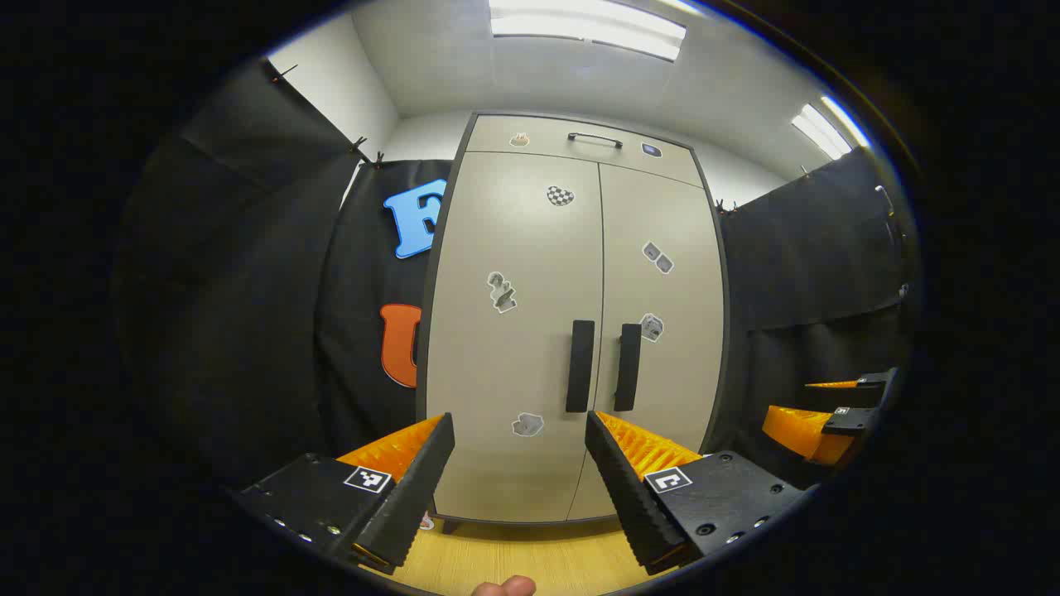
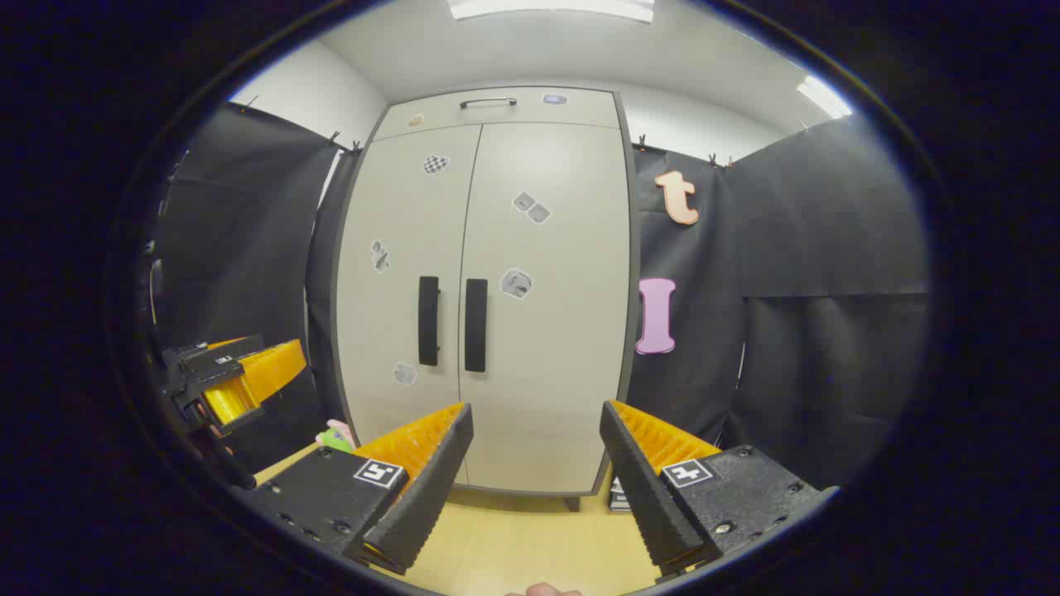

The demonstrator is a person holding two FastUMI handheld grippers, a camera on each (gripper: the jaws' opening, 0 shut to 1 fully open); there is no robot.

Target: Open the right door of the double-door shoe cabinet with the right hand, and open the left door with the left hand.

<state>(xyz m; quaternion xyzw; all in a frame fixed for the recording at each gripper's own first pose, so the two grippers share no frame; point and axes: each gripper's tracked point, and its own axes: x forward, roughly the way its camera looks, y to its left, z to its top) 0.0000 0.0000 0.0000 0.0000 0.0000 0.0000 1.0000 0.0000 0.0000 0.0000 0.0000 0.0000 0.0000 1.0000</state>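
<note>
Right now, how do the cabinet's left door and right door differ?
The left door carries its handle at its right edge; the right door carries its handle at its left edge. The left door bears a checkered sticker near its top; the right door does not. Both doors are shut, pale, with dark vertical handles, and neither is touched.

You have a light wooden floor (image 2: 513,538) in front of you. The shoe cabinet (image 2: 538,348) stands on it at the far side, raised on short dark feet. In the right gripper view, a small pink and green object (image 2: 335,436) lies by the cabinet's left bottom corner, and a small patterned thing (image 2: 617,495) sits at its right corner.
</note>
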